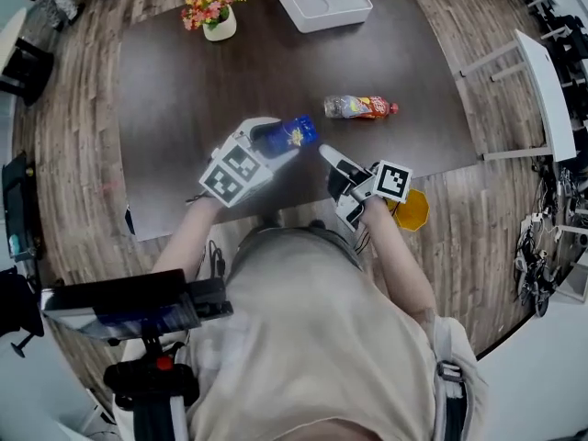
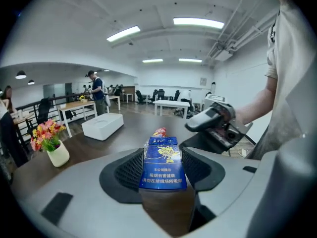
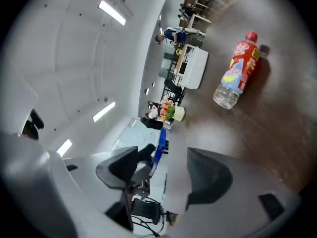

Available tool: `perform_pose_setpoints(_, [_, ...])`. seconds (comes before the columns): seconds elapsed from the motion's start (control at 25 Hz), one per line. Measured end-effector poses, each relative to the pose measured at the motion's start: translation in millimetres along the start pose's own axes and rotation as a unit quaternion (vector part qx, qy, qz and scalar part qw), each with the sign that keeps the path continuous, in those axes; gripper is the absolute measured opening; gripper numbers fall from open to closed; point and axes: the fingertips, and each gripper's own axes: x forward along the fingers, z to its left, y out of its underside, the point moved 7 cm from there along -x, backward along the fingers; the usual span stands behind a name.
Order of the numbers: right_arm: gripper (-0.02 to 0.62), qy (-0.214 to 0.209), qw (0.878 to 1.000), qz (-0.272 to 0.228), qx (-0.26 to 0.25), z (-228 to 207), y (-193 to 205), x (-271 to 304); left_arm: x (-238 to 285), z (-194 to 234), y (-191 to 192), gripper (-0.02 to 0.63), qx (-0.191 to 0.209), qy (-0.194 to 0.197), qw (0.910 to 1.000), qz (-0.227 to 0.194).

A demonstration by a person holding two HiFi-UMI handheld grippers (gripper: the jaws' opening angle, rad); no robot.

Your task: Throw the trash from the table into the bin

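Dark brown tabletop (image 1: pixel 184 90) fills the head view. Over its near edge the left tongs (image 1: pixel 278 140) clamp a blue pack (image 1: pixel 299 132), and the right tongs (image 1: pixel 331 161) hang just beside it without touching. Farther out a plastic bottle (image 1: pixel 360 107) lies on its side. A white tray (image 1: pixel 325 2) and a vase of flowers (image 1: pixel 213 12) stand at the far edge. An orange bin (image 1: pixel 415 211) sits on the floor just off the near edge, near the right tongs. The left gripper view shows both pads pressing the sides of the blue pack (image 2: pixel 163 167), its printed face up, with the right tongs to its right. The right gripper view is rolled sideways. There the right tongs (image 3: pixel 163 162) stand wide with nothing between them, the plastic bottle (image 3: pixel 237 73) lies beyond on the tabletop, and the blue pack (image 3: pixel 159 145) shows edge-on.
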Motion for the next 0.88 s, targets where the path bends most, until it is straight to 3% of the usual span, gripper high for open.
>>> perform_pose_setpoints(0.08, [0.291,-0.032,0.999,0.007,0.019,-2,-4,-1,-1,-25,-10,0.25,0.022,0.006,0.9997,0.005])
perform_pose_setpoints(0.32, [0.286,-0.111,0.989,0.095,0.033,9,-5,1,11,-72,-33,0.249,0.067,0.037,0.997,0.016])
perform_pose_setpoints(0.36, [0.241,-0.108,0.989,0.102,0.021,11,-4,-3,14,-78,-35,0.249,0.071,0.034,0.9968,0.017])
perform_pose_setpoints(0.4, [0.104,-0.097,0.989,0.108,0.005,13,-3,-8,18,-84,-38,0.238,0.074,0.026,0.9968,0.013])
perform_pose_setpoints(0.44, [0.06,-0.08,0.991,0.112,-0.008,12,-1,-15,20,-89,-41,0.043,0.077,0.015,0.9969,0.007])
perform_pose_setpoints(0.52, [0.055,-0.052,0.991,0.118,-0.023,11,2,-31,25,-99,-46,0.029,0.079,-0.001,0.9969,-0.001])
perform_pose_setpoints(0.76, [0.049,-0.039,0.992,0.099,-0.062,11,0,-83,42,-141,-55,0.081,0.079,-0.011,0.9967,0.018])
perform_pose_setpoints(0.88, [0.049,-0.042,0.993,0.081,-0.069,7,-7,-110,45,-159,-56,0.083,0.06,-0.041,0.9972,0.017])
